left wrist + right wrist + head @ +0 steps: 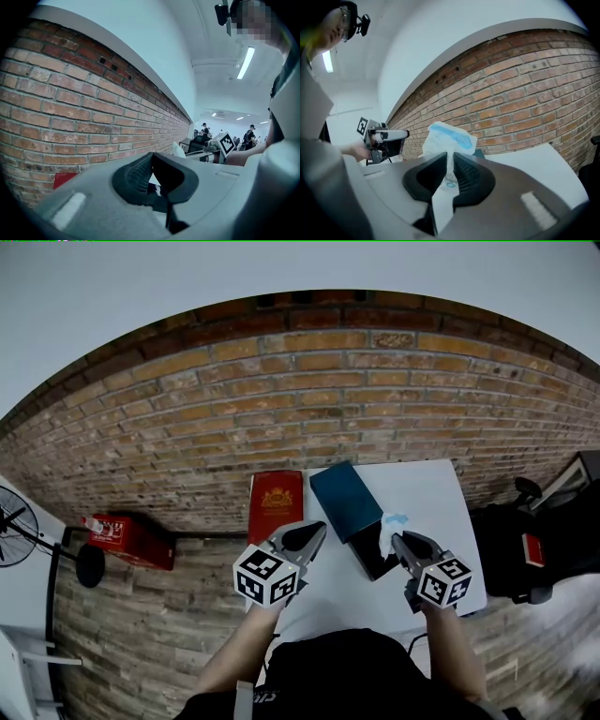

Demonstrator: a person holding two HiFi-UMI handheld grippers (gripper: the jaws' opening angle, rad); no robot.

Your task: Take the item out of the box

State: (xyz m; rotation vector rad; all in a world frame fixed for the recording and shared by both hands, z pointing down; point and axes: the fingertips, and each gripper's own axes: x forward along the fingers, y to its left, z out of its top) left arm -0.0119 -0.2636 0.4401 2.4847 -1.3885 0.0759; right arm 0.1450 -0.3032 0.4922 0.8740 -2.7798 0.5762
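A white table (431, 502) stands against the brick wall. On it lies an opened dark box: its teal lid (346, 499) sits at the back and its black base (373, 562) nearer me. My right gripper (397, 544) hangs above the base, shut on a white packet with blue print (392, 524). In the right gripper view the packet (449, 138) stands up between the pads (468, 171) of that gripper (451, 158). My left gripper (307, 538) hovers left of the box, shut with nothing in it; its own view shows the gripper (151, 158) pointing along the wall.
A red box with a gold crest (275, 503) lies at the table's left edge. A red case (131, 540) and a fan (14, 526) stand on the floor to the left. A black chair (530, 549) is close to the table's right side.
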